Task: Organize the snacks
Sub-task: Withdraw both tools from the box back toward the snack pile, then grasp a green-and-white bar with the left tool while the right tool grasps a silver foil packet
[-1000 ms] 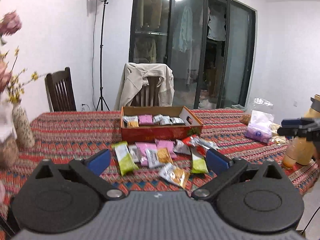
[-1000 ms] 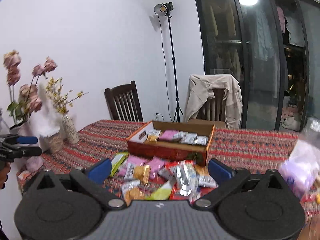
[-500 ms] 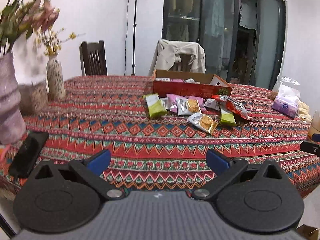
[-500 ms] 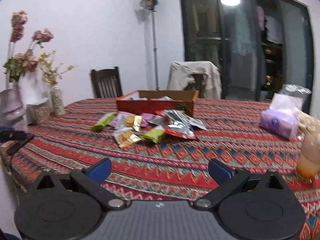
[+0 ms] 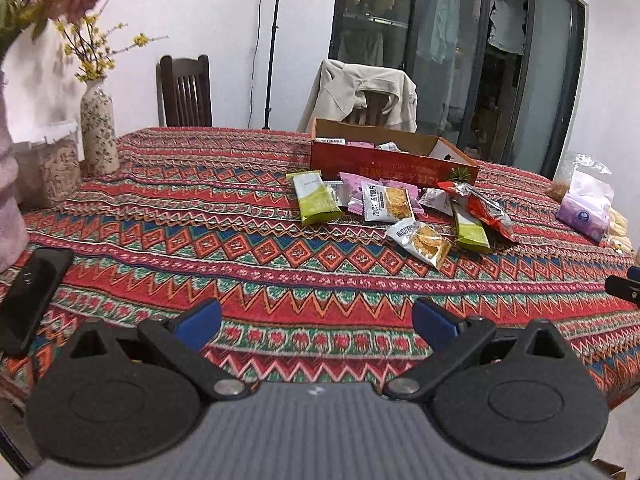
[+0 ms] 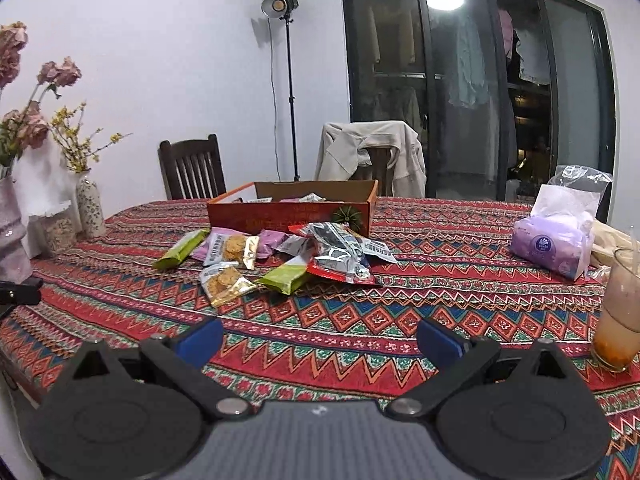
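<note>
Several snack packets lie loose on the patterned tablecloth in front of a red cardboard box that holds more packets. Among them are a green packet, a cracker packet and a red packet. My left gripper is open and empty, low over the near table edge, well short of the snacks. My right gripper is open and empty, also near the front edge.
A black phone lies at the left edge. Vases with flowers stand at the left. A purple tissue pack and a glass with a drink stand at the right. Chairs stand behind the table.
Both grippers have dropped from high above the table to low near its front edge and drawn back from the snacks. Both stay open.
</note>
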A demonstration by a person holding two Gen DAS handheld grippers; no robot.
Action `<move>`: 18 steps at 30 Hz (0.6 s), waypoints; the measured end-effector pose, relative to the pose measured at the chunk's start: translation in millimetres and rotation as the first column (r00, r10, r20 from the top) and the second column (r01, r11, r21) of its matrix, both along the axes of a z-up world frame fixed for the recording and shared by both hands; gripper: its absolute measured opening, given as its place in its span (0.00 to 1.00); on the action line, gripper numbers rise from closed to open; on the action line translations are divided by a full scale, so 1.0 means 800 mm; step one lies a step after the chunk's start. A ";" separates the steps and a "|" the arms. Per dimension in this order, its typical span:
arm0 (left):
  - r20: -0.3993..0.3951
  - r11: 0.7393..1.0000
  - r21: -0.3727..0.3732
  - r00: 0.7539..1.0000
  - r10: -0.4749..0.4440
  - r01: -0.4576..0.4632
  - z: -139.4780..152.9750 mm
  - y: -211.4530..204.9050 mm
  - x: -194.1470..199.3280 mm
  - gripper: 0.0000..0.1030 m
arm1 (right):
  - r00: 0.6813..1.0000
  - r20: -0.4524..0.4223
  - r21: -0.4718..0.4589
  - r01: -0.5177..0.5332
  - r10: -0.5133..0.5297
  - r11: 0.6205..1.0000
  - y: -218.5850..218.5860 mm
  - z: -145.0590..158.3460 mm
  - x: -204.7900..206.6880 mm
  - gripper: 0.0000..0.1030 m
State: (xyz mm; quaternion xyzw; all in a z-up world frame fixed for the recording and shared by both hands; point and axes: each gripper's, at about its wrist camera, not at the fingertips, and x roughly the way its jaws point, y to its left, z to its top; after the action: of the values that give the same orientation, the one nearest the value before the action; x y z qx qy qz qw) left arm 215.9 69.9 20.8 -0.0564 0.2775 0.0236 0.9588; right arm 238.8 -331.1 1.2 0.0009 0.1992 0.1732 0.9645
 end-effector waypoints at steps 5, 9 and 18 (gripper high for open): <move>-0.019 1.000 -0.009 1.000 -0.008 0.008 -0.011 0.003 0.055 1.00 | 0.999 -0.034 0.003 0.023 -0.023 1.000 0.008 -0.007 0.048 1.00; -0.018 0.997 -0.057 0.999 -0.046 0.045 -0.012 0.013 0.122 0.88 | 0.999 -0.053 0.018 0.000 0.001 1.000 0.014 -0.009 0.100 0.97; -0.089 0.993 -0.091 0.993 -0.077 0.069 -0.027 0.033 0.300 0.67 | 0.985 -0.143 0.145 -0.080 0.101 0.986 0.036 -0.018 0.263 0.79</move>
State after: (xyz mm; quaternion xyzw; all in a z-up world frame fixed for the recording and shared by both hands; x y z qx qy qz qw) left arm 455.5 96.5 -0.9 -0.0870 0.3241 -0.0213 0.9418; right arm 449.6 -302.6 -12.8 0.0717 0.2585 0.2297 0.9355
